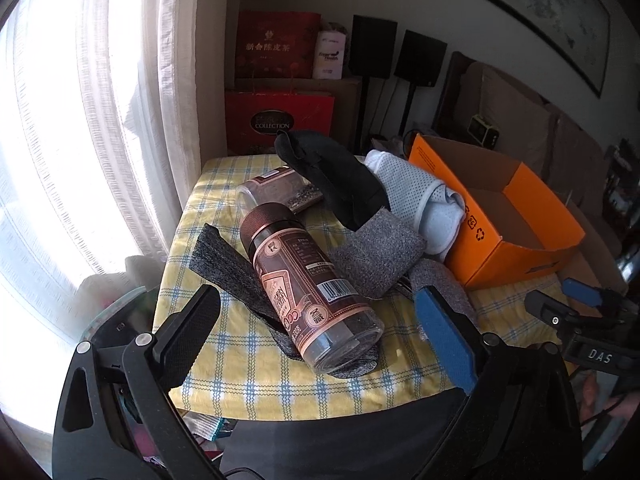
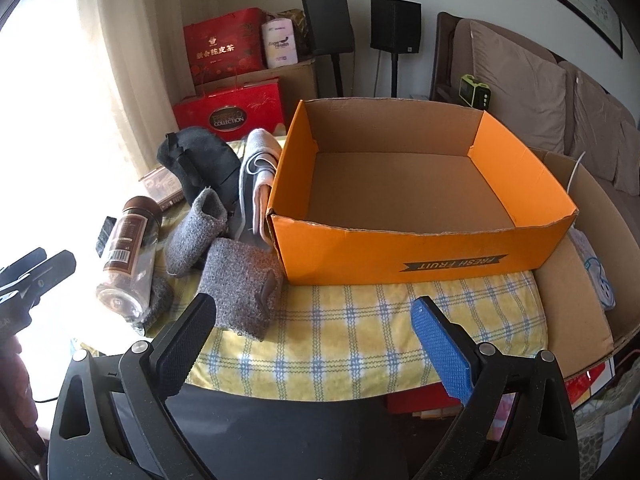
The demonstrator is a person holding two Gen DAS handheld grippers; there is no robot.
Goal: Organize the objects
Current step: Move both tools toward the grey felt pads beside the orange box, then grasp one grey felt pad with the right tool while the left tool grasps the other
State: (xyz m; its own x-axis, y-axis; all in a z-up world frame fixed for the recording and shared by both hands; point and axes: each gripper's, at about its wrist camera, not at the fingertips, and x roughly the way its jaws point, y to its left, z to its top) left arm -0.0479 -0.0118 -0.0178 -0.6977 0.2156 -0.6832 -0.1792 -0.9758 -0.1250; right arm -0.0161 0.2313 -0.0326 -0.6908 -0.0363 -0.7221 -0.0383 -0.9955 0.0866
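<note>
A brown-capped plastic bottle (image 1: 304, 280) lies on its side on a dark grey cloth strip (image 1: 224, 264), on the yellow checked table (image 1: 224, 364). My left gripper (image 1: 316, 320) is open and empty, its jaws either side of the bottle's base, near the table's front edge. A second clear bottle (image 1: 276, 190), a black slipper (image 1: 340, 180), grey slippers (image 1: 380, 256) and a pale mesh cloth (image 1: 416, 196) lie behind. The empty orange cardboard box (image 2: 420, 256) stands at the right. My right gripper (image 2: 314, 320) is open and empty, in front of the box, next to a grey slipper (image 2: 240, 284).
Red gift boxes (image 2: 228, 112) and black speakers (image 2: 328, 28) stand behind the table. A sofa (image 2: 560, 92) is at the right, a curtained window (image 1: 80, 120) at the left. A brown cardboard sheet (image 2: 576, 272) lies right of the orange box.
</note>
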